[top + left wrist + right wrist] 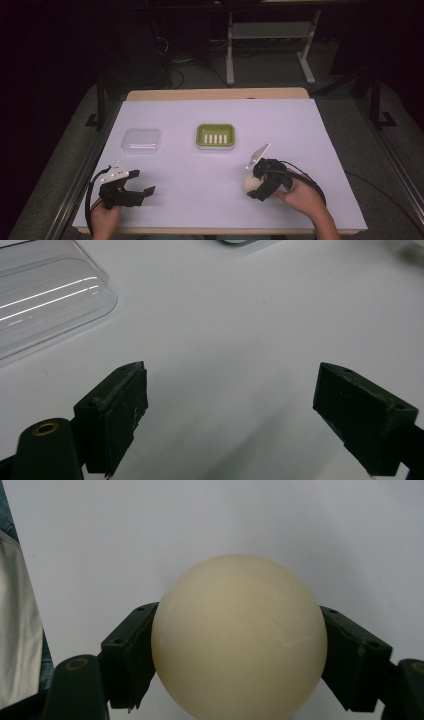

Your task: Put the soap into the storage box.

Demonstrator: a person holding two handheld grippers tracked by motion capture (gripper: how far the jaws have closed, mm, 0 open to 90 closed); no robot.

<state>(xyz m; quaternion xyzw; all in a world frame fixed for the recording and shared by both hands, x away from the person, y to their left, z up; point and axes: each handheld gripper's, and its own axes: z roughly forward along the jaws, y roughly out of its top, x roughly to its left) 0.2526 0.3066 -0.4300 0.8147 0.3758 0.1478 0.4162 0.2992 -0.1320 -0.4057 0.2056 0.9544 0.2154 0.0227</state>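
Observation:
A cream round soap (240, 637) sits between the two black jaws of my right gripper (240, 655), which is shut on it; in the high view the soap (249, 183) shows just left of that gripper (256, 186) at the table's front right. A green soap dish (215, 136) with a slotted white insert lies mid-table. A clear plastic lid (141, 141) lies to its left, and the lid (42, 300) also fills the upper left of the left gripper view. My left gripper (141, 182) stands open at the front left with nothing between its jaws (230, 410).
A white sheet (300, 130) covers the table, with a strip of wooden edge (215, 94) at the far side. Metal rails run along both sides of the table. Beyond it stands a grey table frame (270, 35) on a dark floor.

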